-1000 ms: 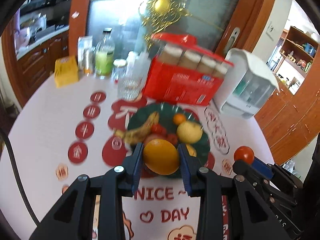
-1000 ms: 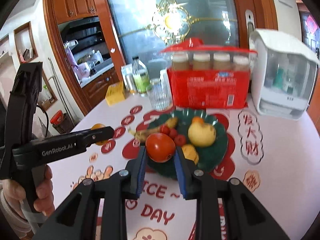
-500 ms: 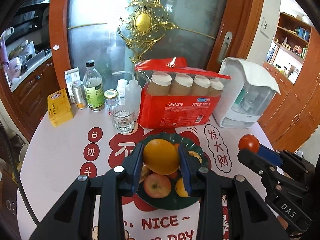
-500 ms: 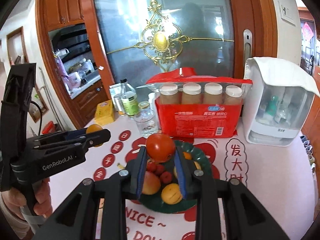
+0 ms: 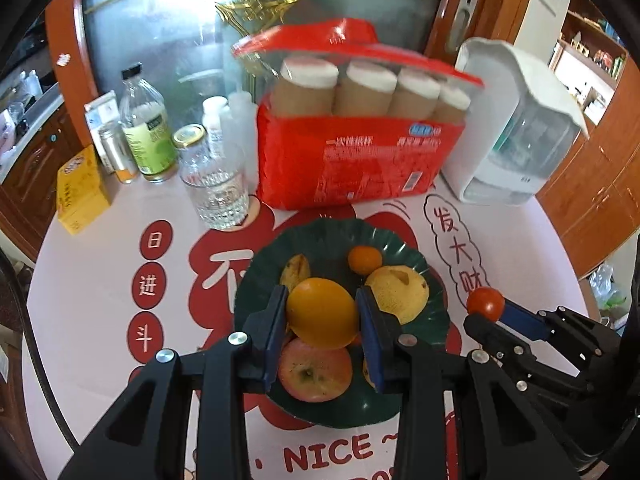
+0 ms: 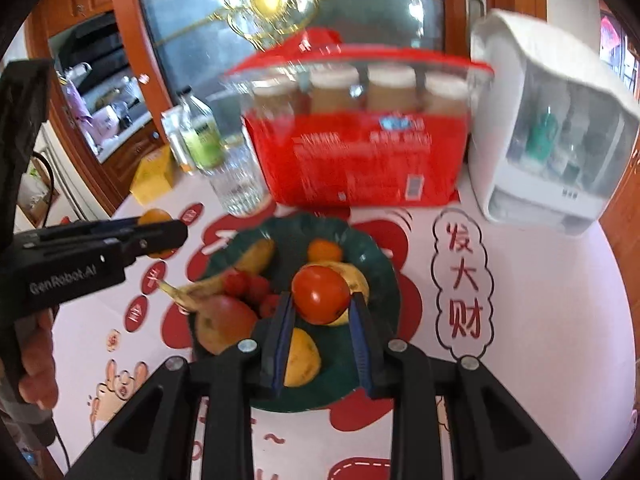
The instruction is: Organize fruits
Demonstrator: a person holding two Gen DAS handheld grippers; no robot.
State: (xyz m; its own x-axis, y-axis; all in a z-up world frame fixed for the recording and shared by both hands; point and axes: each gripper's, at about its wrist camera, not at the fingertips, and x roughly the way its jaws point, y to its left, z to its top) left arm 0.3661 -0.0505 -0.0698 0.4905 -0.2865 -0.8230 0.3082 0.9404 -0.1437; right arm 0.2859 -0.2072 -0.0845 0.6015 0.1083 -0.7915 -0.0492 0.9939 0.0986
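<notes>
Fruit is sitting in both my grippers, and I am holding both above the green plate (image 5: 404,248). My left gripper (image 5: 322,312) is squeezing an orange (image 5: 322,312) over the middle of the plate, just above the apple (image 5: 316,372). My right gripper (image 6: 322,296) is squeezing a tomato (image 6: 320,294) over the plate too, right above the yellow pear (image 6: 356,276). The plate is getting full. If I am letting go up here, the orange might be bumping the apple and rolling off the plate onto the table (image 5: 100,280). The tomato is soft, so a drop might be squashing it. The water glass (image 5: 216,192) is near the plate's far side, and a rolling fruit might be hitting it
</notes>
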